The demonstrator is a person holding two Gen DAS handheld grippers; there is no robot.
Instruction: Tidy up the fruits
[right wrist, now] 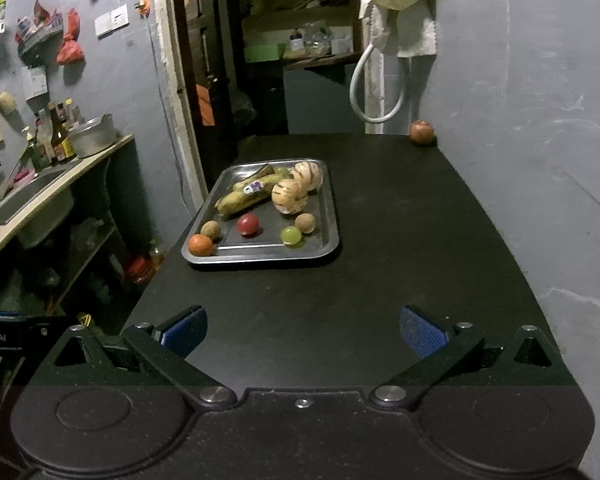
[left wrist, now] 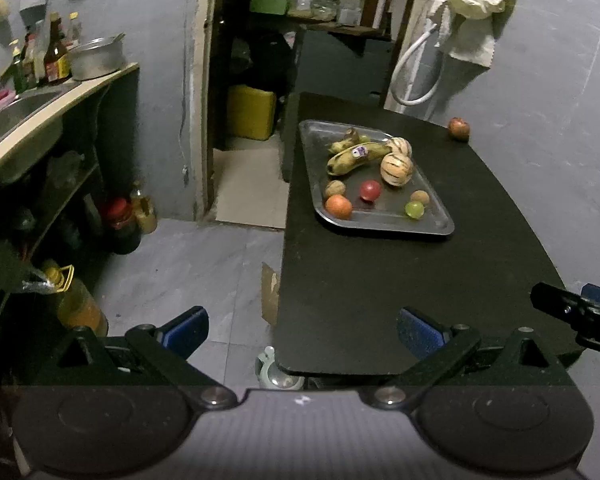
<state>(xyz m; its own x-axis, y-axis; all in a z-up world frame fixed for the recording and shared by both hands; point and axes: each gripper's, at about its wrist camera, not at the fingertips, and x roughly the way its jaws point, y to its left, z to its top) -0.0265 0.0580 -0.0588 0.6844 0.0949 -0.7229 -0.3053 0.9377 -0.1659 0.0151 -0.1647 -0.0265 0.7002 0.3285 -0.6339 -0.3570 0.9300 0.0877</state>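
Note:
A metal tray [left wrist: 432, 225] [right wrist: 324, 248] lies on the black table [left wrist: 380, 300] [right wrist: 380, 280]. It holds bananas [left wrist: 354, 156] [right wrist: 244, 198], two striped melons [left wrist: 396, 169] [right wrist: 290, 199], a red fruit [left wrist: 370, 190] [right wrist: 247, 224], an orange [left wrist: 338, 206] [right wrist: 200, 245], a green fruit [left wrist: 414, 209] [right wrist: 291, 235] and two brown fruits. One reddish fruit [left wrist: 459, 128] [right wrist: 422, 132] sits alone at the table's far right corner, by the wall. My left gripper [left wrist: 302, 330] hangs open over the table's near left edge. My right gripper [right wrist: 303, 330] is open above the near end, nothing between its fingers.
A counter [left wrist: 60, 96] [right wrist: 60, 176] with a sink, bottles and a pot runs along the left wall. Bottles and jars stand on the floor [left wrist: 196, 264] under it. A doorway with a yellow container [left wrist: 252, 112] lies behind the table. A white hose [right wrist: 376, 80] hangs on the wall.

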